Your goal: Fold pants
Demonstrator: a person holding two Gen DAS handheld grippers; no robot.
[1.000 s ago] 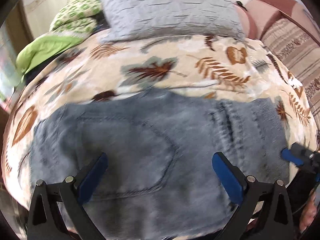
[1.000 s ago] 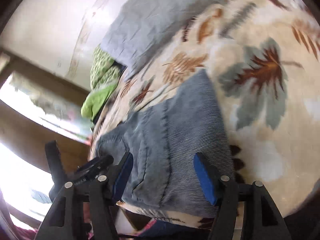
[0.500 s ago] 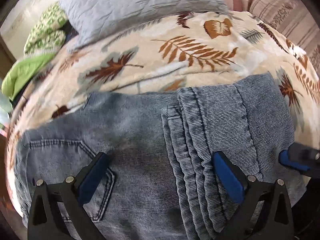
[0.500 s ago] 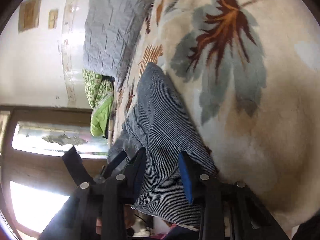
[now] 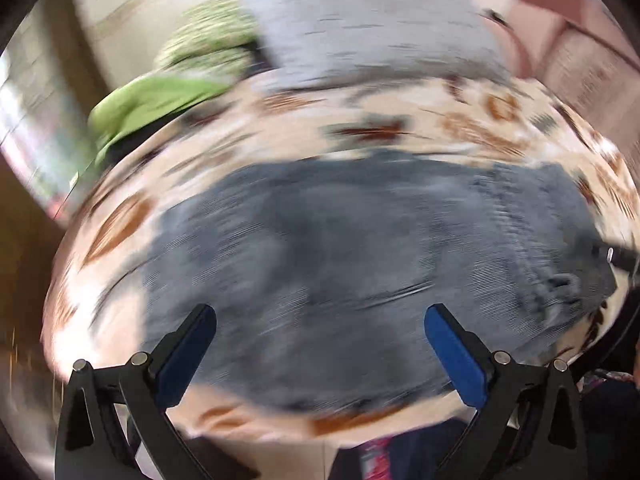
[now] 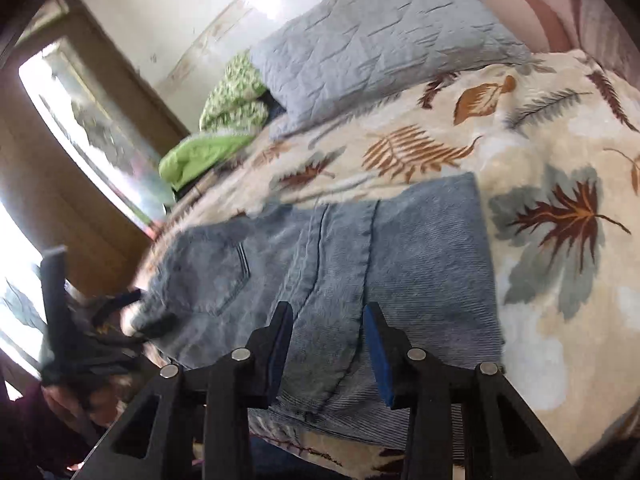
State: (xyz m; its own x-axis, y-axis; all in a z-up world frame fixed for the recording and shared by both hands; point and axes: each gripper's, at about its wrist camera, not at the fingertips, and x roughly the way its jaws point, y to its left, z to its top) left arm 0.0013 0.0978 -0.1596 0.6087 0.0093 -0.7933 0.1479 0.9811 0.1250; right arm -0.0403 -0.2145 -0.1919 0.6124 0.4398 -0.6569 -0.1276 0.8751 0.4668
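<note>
A bed (image 6: 560, 152) with a leaf-print blanket fills the room beside a window (image 6: 80, 128). A grey pillow (image 6: 380, 40) and green bedding (image 6: 224, 120) lie at its head. Folded jeans (image 6: 400, 248) lie flat near its front edge. Left gripper (image 5: 320, 344): jaws wide, empty. Right gripper (image 6: 326, 344): jaws narrow, recently reopened slightly, above the jeans; grip cannot be told.
</note>
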